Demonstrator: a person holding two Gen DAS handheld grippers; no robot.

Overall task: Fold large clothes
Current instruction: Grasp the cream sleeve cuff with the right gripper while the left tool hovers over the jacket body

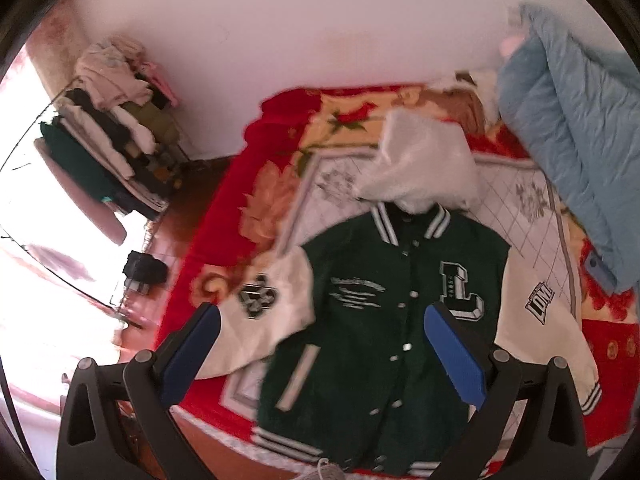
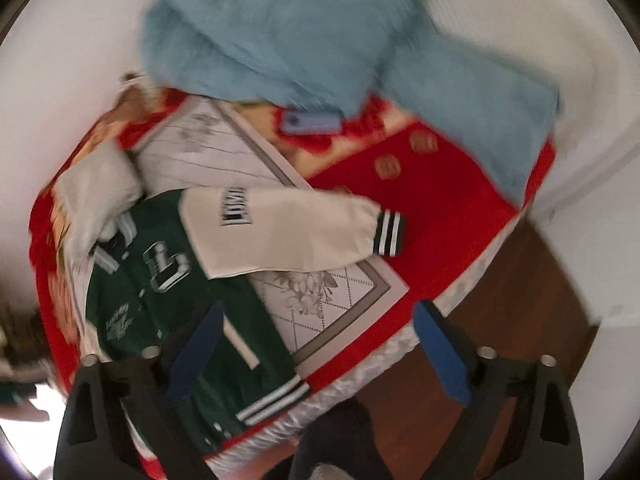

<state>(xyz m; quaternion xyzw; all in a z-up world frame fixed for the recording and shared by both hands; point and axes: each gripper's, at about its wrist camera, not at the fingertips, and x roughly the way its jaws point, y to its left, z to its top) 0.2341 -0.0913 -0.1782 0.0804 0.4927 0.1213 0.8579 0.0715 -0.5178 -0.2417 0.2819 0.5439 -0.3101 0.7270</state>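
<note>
A green varsity jacket with cream sleeves and a white "L" patch lies face up and spread flat on the red flowered blanket. My left gripper is open and empty, held above the jacket's lower front. In the right wrist view the jacket lies at the left with one cream sleeve stretched toward the blanket's edge. My right gripper is open and empty, above the jacket's hem corner and the bed edge.
A white garment lies above the jacket's collar. A light blue quilt is heaped at the bed's right side; it also shows in the right wrist view. A phone lies beside it. A clothes pile stands at left. Brown wooden floor borders the bed.
</note>
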